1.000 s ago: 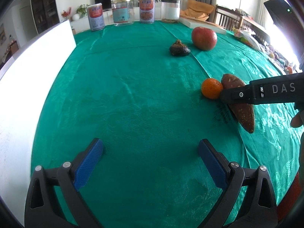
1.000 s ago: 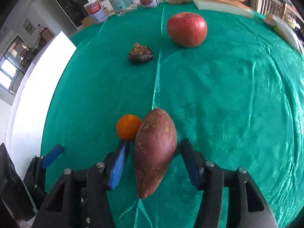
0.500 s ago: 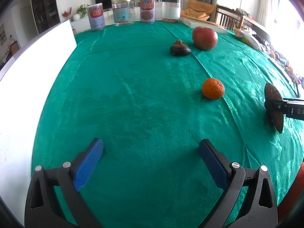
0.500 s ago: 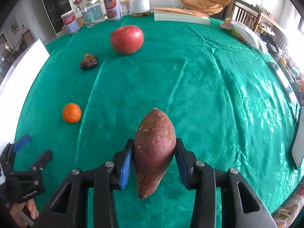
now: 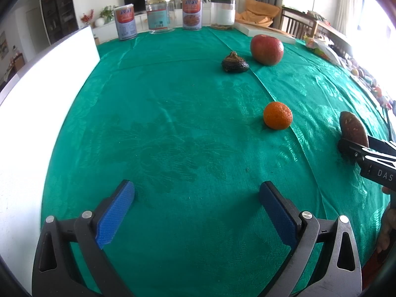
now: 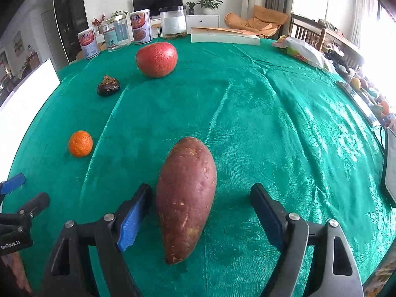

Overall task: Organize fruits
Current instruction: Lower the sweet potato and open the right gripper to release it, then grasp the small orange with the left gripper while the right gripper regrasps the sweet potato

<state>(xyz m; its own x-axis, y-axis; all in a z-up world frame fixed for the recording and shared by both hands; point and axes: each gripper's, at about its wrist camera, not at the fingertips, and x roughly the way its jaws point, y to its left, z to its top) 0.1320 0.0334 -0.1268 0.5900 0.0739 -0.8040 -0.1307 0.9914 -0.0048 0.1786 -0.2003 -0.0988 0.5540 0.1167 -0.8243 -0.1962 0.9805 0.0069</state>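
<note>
sweet potato set down on the green cloth, right jaws opening

moved away from the orange since a second ago, the sweet potato (image 6: 186, 195) now lies on the green tablecloth (image 6: 272, 128) to that fruit's right, its blunt end pointing away from the camera and its thin tip toward it. the right gripper (image 6: 201, 206) stands around it with jaws opening; the left blue pad is just beside the skin, perhaps barely touching, though the view does not settle that, and the right pad stands clearly apart from it.

the orange (image 6: 80, 143) sits alone on the cloth to the left. farther back lie a dark, wrinkled fruit (image 6: 108, 86) and, just beyond it to the right, a large red apple (image 6: 156, 59).

the left gripper (image 5: 196, 214) hovers low over bare cloth near the table's near edge, jaws wide and nothing between them.

along the far edge of the table stand two printed tins (image 6: 140, 27), a glass jar (image 6: 116, 34) and a clear container (image 6: 173, 24), with a flat white box (image 6: 224, 38) to their right. a white board (image 5: 37, 104) runs along the table's left side.
</note>
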